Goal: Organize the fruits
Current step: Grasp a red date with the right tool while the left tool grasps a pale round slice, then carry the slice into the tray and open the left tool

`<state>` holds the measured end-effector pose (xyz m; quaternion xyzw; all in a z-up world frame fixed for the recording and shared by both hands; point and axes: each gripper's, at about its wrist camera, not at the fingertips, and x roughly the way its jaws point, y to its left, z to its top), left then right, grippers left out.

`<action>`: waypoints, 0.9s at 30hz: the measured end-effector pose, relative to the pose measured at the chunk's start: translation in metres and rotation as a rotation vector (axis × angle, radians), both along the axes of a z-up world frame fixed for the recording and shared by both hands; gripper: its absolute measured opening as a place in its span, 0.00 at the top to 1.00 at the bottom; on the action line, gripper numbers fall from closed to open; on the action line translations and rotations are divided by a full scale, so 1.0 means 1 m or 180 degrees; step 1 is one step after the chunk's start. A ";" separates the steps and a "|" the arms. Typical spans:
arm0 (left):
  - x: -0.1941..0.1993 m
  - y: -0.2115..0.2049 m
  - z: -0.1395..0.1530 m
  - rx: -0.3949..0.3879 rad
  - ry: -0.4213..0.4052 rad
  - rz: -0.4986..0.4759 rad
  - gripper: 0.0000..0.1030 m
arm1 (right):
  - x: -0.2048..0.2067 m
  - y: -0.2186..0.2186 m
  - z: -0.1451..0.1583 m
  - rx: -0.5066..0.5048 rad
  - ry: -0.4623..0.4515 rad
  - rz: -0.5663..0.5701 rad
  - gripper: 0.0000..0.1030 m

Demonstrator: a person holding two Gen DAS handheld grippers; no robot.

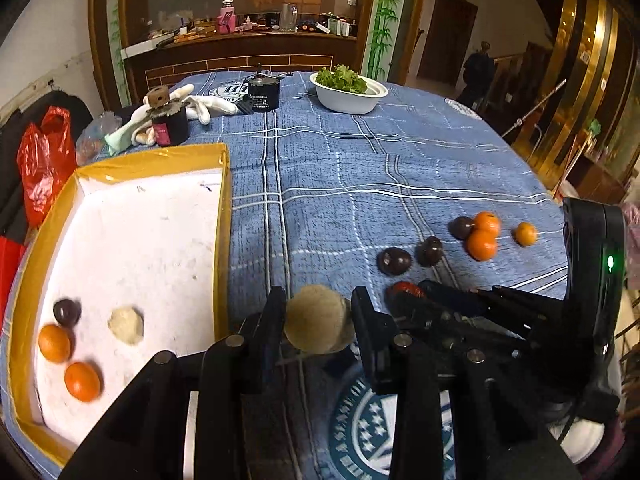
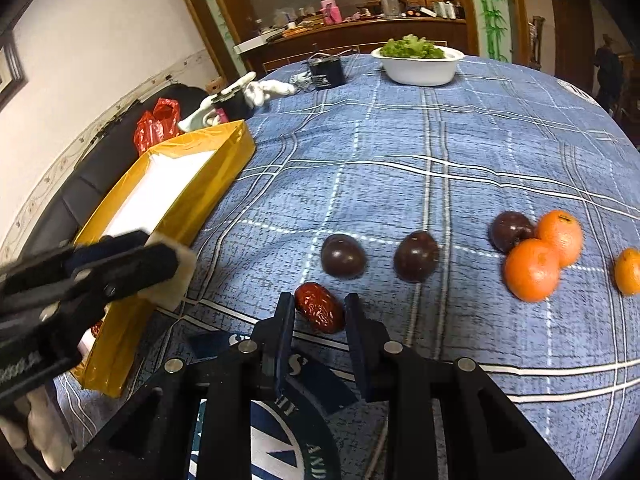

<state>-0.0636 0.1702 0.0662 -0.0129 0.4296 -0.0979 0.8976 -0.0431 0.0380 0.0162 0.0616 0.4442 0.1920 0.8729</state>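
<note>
My left gripper (image 1: pixel 318 312) is shut on a pale beige round fruit (image 1: pixel 318 320), held above the blue cloth just right of the yellow-rimmed white tray (image 1: pixel 222 216). The tray holds two oranges (image 1: pixel 82 376), a dark plum (image 1: pixel 66 312) and a pale fruit (image 1: pixel 126 325). My right gripper (image 2: pixel 318 312) is open, its fingers on either side of a red date (image 2: pixel 319 307) lying on the cloth. Beyond it lie two dark plums (image 2: pixel 343 256), then a third plum (image 2: pixel 510 231) touching two oranges (image 2: pixel 532 269), and a small orange (image 2: pixel 628 271) at the far right.
A white bowl of lettuce (image 2: pixel 418 65) stands at the table's far side, with a black box (image 2: pixel 326 72), white gloves (image 1: pixel 208 106) and a dark jar (image 1: pixel 170 124) near the tray's far end. A red bag (image 1: pixel 44 160) hangs off the left edge.
</note>
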 end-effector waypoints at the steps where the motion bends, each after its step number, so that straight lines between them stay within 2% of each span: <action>1: -0.004 0.001 0.001 -0.0053 -0.0006 0.0013 0.68 | -0.002 -0.005 0.002 0.0062 0.0003 -0.0043 0.73; 8: -0.029 -0.001 0.005 -0.0177 -0.0147 0.0075 0.68 | -0.038 -0.035 0.024 0.0368 -0.0108 -0.0277 0.73; 14: -0.048 0.015 0.023 -0.0353 -0.0299 0.0165 0.68 | -0.069 -0.046 0.046 0.0637 -0.0247 -0.0381 0.73; 19: -0.062 0.043 0.036 -0.0696 -0.0295 0.0220 0.68 | -0.087 -0.038 0.059 0.0727 -0.0318 -0.0401 0.73; 24: -0.080 0.074 0.056 -0.0691 -0.0550 0.0397 0.68 | -0.098 -0.018 0.068 0.0687 -0.0347 -0.0323 0.73; 27: -0.087 0.106 0.063 -0.0701 -0.0679 0.0618 0.68 | -0.104 -0.001 0.076 0.0634 -0.0384 -0.0220 0.73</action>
